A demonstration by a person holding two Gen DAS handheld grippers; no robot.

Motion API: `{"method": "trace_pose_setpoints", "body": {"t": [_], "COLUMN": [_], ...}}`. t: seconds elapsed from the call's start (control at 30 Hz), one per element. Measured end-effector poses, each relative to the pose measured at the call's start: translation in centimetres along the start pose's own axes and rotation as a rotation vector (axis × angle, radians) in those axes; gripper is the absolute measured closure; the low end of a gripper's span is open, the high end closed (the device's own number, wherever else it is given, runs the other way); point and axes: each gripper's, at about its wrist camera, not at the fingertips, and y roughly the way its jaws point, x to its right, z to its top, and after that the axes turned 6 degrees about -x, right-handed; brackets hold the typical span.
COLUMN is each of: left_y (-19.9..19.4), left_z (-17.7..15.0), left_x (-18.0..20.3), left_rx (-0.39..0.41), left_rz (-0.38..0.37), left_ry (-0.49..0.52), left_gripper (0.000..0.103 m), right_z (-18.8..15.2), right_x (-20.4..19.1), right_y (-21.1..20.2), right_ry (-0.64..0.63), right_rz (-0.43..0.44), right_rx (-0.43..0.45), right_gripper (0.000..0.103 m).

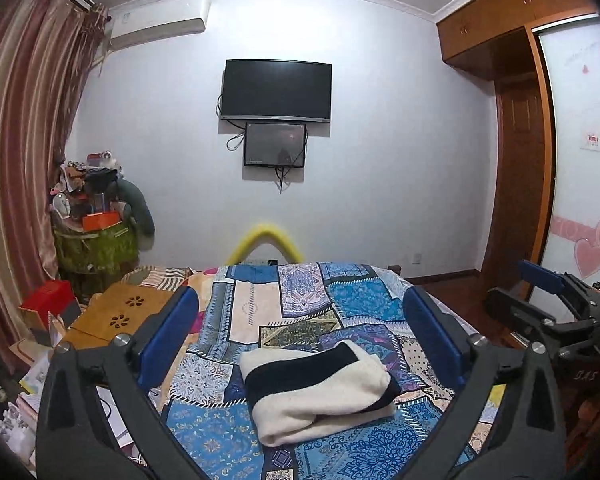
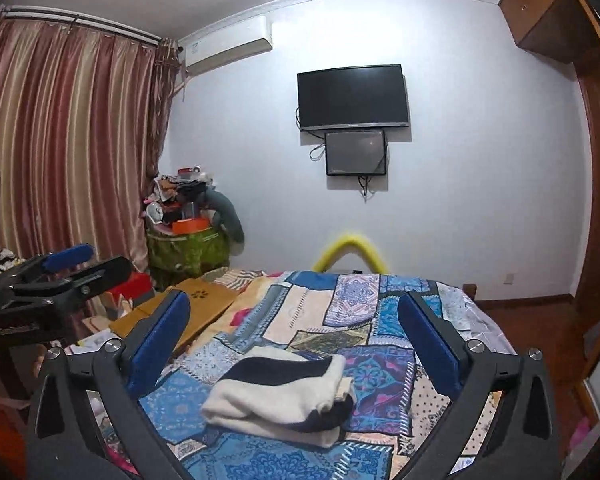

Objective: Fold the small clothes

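Observation:
A small cream garment with a black stripe (image 1: 320, 392) lies folded into a thick bundle on the patchwork bedspread (image 1: 260, 312). My left gripper (image 1: 300, 300) hovers above and behind it, jaws wide open, nothing between the blue pads. In the right wrist view the same folded garment (image 2: 280, 396) lies on the bedspread (image 2: 380, 312), below my right gripper (image 2: 294, 304), which is also wide open and holds nothing. Each gripper shows in the other's view: the right gripper (image 1: 548, 292) at the right edge, the left gripper (image 2: 60, 268) at the left edge.
A wooden lap desk (image 1: 120, 312) and boxes crowd the bed's left side. A cluttered green hamper (image 1: 96, 248) stands in the corner by the curtains (image 1: 16, 160). A yellow foam bar (image 1: 266, 242) marks the bed's foot. A television (image 1: 276, 90) hangs on the far wall and a wardrobe (image 1: 532, 160) is at right.

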Motion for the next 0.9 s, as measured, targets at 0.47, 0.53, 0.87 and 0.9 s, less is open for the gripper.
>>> {"method": "trace_pose_setpoints", "body": {"t": [0.47, 0.53, 0.87, 0.9], "left_y": [1.0, 1.1, 1.7, 1.7], "left_z": [-0.8, -0.9, -1.1, -1.2], "left_x": [0.3, 0.2, -0.1, -0.1], "left_rx": [-0.028, -0.032, -0.048, -0.047], "left_rz": [-0.017, -0.016, -0.023, -0.023], "left_ry": [-0.016, -0.02, -0.041, -0.041], "left_gripper": [0.0, 0.0, 0.0, 0.0], "right_z": [-0.9, -0.8, -0.7, -0.7], "right_x": [0.1, 0.1, 0.2, 0.2], "right_y": [0.3, 0.1, 0.1, 0.1], "right_ry": [0.022, 0.023, 0.031, 0.032], "right_rz": [0.0, 0.0, -0.002, -0.002], "right_rx": [-0.04, -0.042, -0.053, -0.054], "right_gripper": [0.0, 0.0, 0.0, 0.0]}}
